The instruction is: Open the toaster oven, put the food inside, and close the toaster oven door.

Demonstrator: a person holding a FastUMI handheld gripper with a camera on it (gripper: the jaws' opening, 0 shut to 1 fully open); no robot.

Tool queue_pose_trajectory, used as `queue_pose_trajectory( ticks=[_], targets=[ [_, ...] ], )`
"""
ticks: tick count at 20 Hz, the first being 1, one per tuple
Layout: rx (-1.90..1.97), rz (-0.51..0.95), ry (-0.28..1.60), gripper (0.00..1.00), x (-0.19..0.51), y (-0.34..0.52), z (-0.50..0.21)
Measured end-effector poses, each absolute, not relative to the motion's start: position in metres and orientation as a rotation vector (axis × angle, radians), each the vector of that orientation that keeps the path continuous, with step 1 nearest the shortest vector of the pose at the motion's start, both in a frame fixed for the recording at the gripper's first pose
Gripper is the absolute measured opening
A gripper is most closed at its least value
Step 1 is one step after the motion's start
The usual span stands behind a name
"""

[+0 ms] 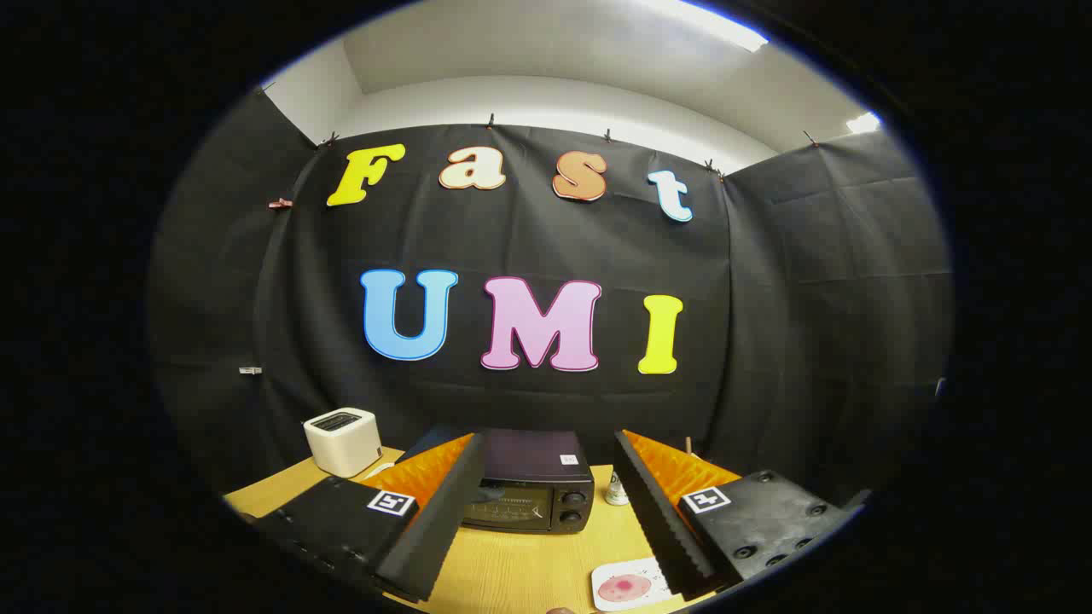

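Fingers of the gripper stand spread wide apart, gripping nothing, each with a ridged, saw-toothed inner face and a square black-and-white marker tag on its block. Just beside the right finger, on the pale wood-grain table, lies a white card bearing a round pink piece of food. Beyond the fingers, between them, sits the dark boxy toaster oven, its glass door closed, two round knobs at its right, a small white sticker on top, too small to read. A small bottle stands just to its right. Farther left sits a white, rounded toaster.
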State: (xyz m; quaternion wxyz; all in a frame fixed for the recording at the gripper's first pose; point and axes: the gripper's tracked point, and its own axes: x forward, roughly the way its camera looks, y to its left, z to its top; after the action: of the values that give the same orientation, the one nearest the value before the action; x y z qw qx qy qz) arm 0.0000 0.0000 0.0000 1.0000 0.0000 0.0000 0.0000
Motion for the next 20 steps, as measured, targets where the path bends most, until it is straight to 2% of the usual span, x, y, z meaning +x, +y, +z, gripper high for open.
queue_pose_trajectory(
  ticks=[20],
  targets=[
    [-0.003, 0.002, 0.027, 0.98, 0.0, -0.007, -0.011]
  ],
)
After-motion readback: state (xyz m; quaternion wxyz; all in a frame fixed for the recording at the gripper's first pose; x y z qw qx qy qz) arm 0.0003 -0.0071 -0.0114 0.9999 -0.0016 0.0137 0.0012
